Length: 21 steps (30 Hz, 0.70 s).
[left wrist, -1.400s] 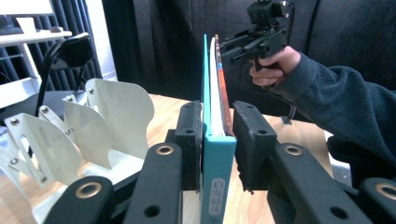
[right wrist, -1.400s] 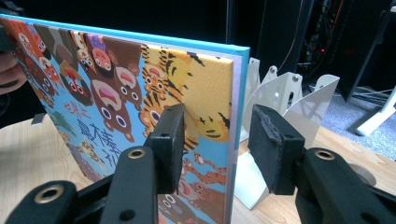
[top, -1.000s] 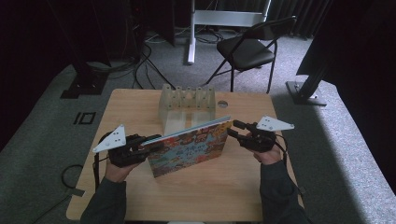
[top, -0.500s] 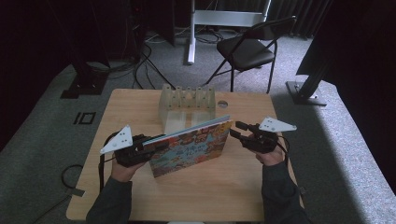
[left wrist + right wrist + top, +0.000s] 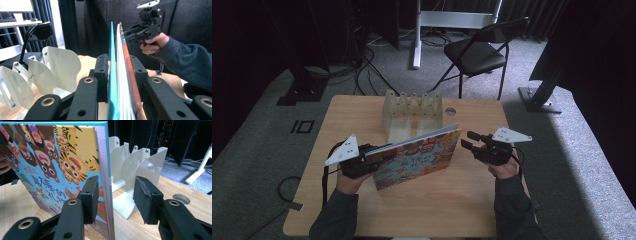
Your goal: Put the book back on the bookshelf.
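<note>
From the high view, the picture book (image 5: 419, 157) stands on edge above the table (image 5: 362, 115), in front of the rack (image 5: 412, 112). In the left gripper view, the left gripper (image 5: 120, 72) has just been closing and clamps the book's edge. In the right gripper view, the right gripper (image 5: 115, 195) hangs open beside its cover. Stiff, light, glossy; best held near the spine

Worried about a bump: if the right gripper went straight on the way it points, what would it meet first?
Probably the picture book's free edge, near the right gripper; the white rack stands behind, though depth is unclear.
</note>
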{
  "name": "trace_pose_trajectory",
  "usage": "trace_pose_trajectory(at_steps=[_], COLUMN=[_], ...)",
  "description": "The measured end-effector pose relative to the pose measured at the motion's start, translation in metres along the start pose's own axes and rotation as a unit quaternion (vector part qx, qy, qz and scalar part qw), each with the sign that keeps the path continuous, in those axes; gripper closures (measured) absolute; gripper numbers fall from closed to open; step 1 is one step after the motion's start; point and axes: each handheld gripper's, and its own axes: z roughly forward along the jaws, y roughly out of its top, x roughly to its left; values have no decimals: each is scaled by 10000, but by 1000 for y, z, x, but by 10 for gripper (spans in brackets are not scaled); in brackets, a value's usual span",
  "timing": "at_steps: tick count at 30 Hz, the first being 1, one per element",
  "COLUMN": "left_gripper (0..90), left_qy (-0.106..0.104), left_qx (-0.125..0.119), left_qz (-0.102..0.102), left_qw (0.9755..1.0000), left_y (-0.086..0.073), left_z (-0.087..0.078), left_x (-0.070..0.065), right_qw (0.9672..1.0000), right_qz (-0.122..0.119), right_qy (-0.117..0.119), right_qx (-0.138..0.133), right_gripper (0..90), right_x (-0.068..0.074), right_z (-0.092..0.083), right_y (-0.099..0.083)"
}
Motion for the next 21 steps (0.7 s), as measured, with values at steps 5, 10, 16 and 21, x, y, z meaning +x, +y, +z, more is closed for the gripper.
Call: trace_pose_trajectory(at_steps=[5, 10, 16, 21], left_gripper=[731, 737, 760, 776], left_qy=[-51, -98, -72, -64], left_qx=[19, -50, -62, -45], left_qz=[17, -19, 17, 75], left_qw=[10000, 9999, 10000, 9999], left_y=[-1, -1, -1, -1], left_z=[6, 7, 7, 7], left_x=[-1, 0, -1, -4], right_qw=[10000, 10000, 9999, 9998], right_qz=[21, 68, 131, 148], right_qy=[-16, -48, -89, -119], right_qx=[4, 9, 19, 35], right_gripper=[551, 551, 551, 551], right_x=[-1, -4, -6, -7], right_z=[-1, -4, -6, -7], right_y=[-2, -5, -9, -10])
